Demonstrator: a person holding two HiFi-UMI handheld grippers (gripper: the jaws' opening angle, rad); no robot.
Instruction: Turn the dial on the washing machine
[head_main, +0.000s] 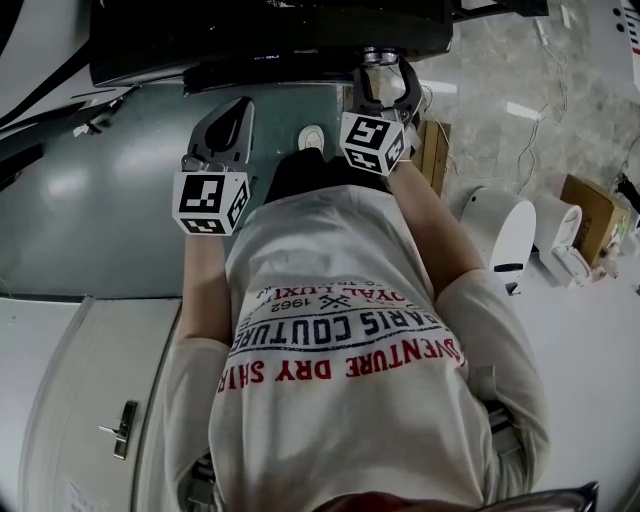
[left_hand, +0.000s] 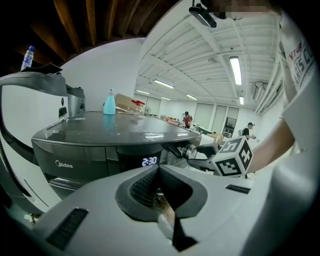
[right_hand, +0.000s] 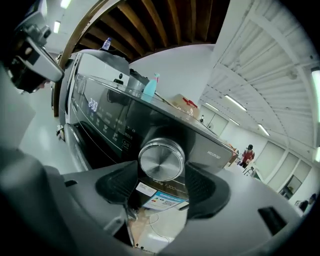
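1 person in a white printed t-shirt (head_main: 340, 330) held 2 grippers up to 1 grey washing machine (head_main: 100, 200), each gripper carrying 1 marker cube, 2 cubes in all (head_main: 210, 200) (head_main: 372, 142). the left gripper (head_main: 232, 118) hung in front of the machine's panel, apart from it. its 2 jaws met at the tips with nothing between them. the right gripper (head_main: 386, 80) was at the machine's far right front corner, where the 1 silver dial (right_hand: 161, 160) sat on the panel. in the right gripper view the dial stood between the 2 spread jaws. the pads (right_hand: 120, 185) were just beside its rim on either side, released rather than squeezing it. 1 lit display (left_hand: 149, 161) on the dark panel read 2:30. on the machine's flat top stood 1 pale blue spray bottle (left_hand: 109, 102), and farther back 1 clear bottle with a blue cap (left_hand: 27, 55). 2 people (left_hand: 187, 119) (left_hand: 248, 131) were small in the bright hall behind, as seen from the left gripper view.
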